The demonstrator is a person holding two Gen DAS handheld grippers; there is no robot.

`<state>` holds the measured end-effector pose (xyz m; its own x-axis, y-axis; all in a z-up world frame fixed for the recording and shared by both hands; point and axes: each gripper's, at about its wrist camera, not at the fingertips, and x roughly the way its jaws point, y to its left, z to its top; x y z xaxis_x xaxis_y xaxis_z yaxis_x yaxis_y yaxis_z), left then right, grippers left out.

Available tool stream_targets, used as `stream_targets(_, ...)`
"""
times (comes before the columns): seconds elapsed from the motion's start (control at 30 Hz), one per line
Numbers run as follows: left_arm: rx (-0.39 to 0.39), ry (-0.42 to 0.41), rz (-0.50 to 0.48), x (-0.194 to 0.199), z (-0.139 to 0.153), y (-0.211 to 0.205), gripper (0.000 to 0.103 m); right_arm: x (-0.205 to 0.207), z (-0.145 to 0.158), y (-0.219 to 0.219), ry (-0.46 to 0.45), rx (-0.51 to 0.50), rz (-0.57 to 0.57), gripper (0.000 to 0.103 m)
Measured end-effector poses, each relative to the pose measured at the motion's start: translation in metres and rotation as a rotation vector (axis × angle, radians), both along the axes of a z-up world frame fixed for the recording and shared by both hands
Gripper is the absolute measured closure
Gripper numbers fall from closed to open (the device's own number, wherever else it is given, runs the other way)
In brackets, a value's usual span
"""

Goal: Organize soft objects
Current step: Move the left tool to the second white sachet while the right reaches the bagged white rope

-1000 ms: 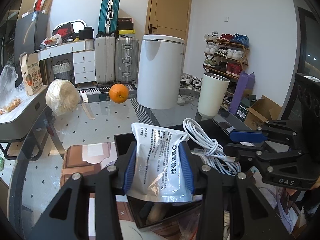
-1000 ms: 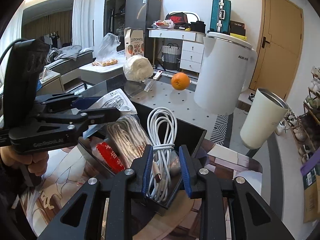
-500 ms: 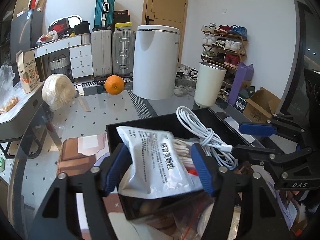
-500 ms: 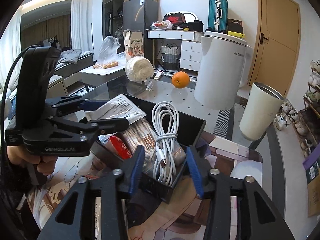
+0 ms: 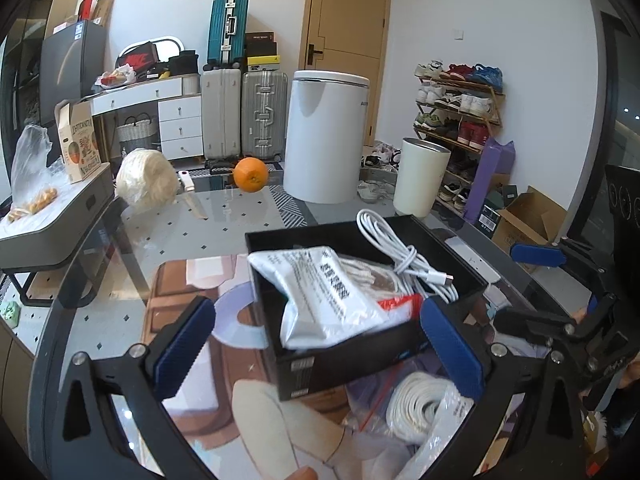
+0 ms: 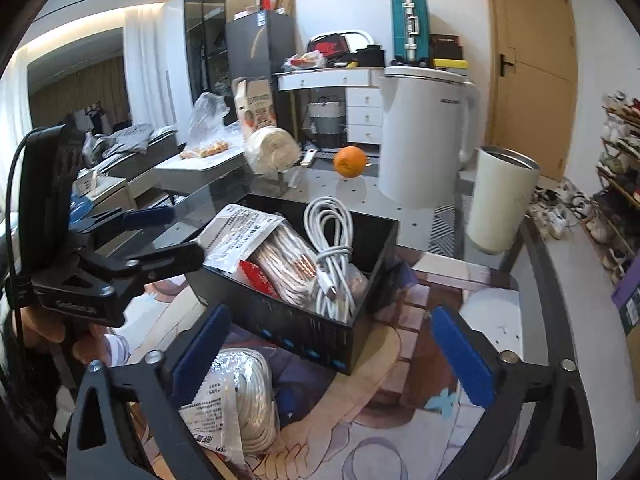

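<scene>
A black open box (image 5: 344,360) (image 6: 304,330) stands on the printed mat. In it lie a silver-white packet (image 5: 320,292) (image 6: 240,232), a coiled white cable (image 5: 400,256) (image 6: 332,240) and a bag of pale cords with a red strip (image 6: 280,264). My left gripper (image 5: 316,348) is open and empty, its pads either side of the box's near wall. My right gripper (image 6: 332,348) is open and empty, in front of the box. A clear bag of white cord (image 5: 420,404) (image 6: 248,404) lies on the mat between box and grippers.
On the glass table (image 5: 224,232) behind the box are an orange (image 5: 251,174) (image 6: 350,161), a knife (image 5: 192,196), a cream yarn ball (image 5: 146,182) (image 6: 272,154), a large white canister (image 5: 326,136) and a cream tumbler (image 5: 422,176) (image 6: 500,204).
The left gripper let go of the packet and the right let go of the white cable; both opened wide and drew back from the box. Packet and cable now rest in the box.
</scene>
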<state>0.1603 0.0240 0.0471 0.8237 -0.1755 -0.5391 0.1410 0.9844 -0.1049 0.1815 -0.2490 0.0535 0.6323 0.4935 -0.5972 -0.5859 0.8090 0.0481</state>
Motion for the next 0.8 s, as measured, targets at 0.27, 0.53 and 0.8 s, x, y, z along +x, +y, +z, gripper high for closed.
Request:
stream_targets(0.27,0.014,0.02,0.023,-0.022,-0.008,0.001,0.0,-0.017,-0.009,-0.002,0.061,-0.02,-0.004,0.001)
stream_targets(0.53,0.029,0.061,-0.018,-0.038,-0.019,-0.006,0.0,-0.029,-0.022,-0.012,0.074,-0.057,-0.038,0.0)
stream_targets(0.8,0.04,0.084,-0.111,-0.049,-0.024,-0.025,0.0,-0.039,-0.027,-0.024,0.085,-0.077,-0.056,0.0)
